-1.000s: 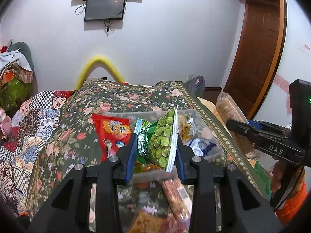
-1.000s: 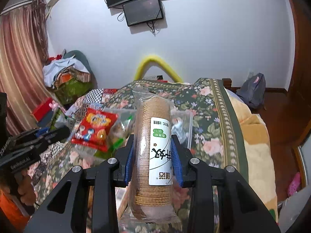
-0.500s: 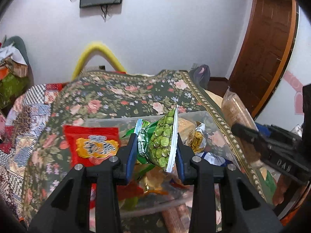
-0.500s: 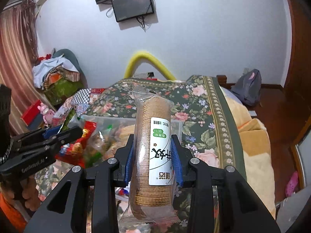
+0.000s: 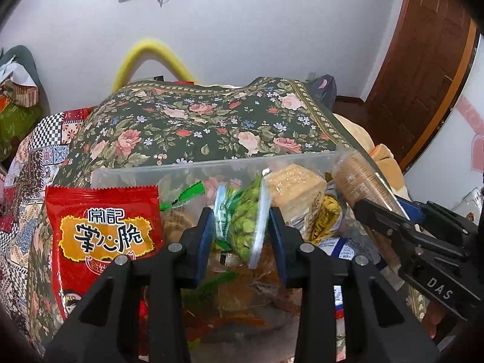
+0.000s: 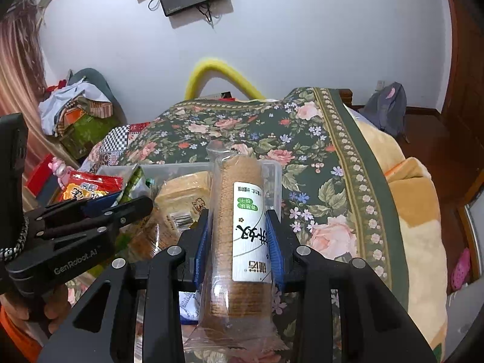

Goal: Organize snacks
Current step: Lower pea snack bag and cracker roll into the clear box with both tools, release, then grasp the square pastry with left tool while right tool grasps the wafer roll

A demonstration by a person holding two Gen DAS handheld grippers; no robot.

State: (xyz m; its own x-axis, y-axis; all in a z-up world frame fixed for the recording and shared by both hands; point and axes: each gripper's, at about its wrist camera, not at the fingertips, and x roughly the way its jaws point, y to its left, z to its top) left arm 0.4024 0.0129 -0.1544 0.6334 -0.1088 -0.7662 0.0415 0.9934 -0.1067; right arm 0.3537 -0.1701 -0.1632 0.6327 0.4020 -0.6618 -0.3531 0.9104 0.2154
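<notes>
Red chip bag (image 5: pixel 103 236) stands at the left wall of the clear bin (image 5: pixel 211 166), where I'm dropping snacks. My left claw (image 5: pixel 240 236) pinches the green pea packet (image 5: pixel 242 227) above the bin's middle; my right claw (image 6: pixel 239 239) clamps the biscuit sleeve (image 6: pixel 239 230) over its right end. Next I should lower both into gaps, then release.

Left wrist view: close above clear bin (image 5: pixel 211 166), looking forward over floral blanket (image 5: pixel 211 127) toward white wall (image 5: pixel 272 30). Right wrist view: beside it, same direction, sharing bin (image 6: pixel 272 169), blanket (image 6: pixel 332 181), yellow tube (image 6: pixel 211 66).
</notes>
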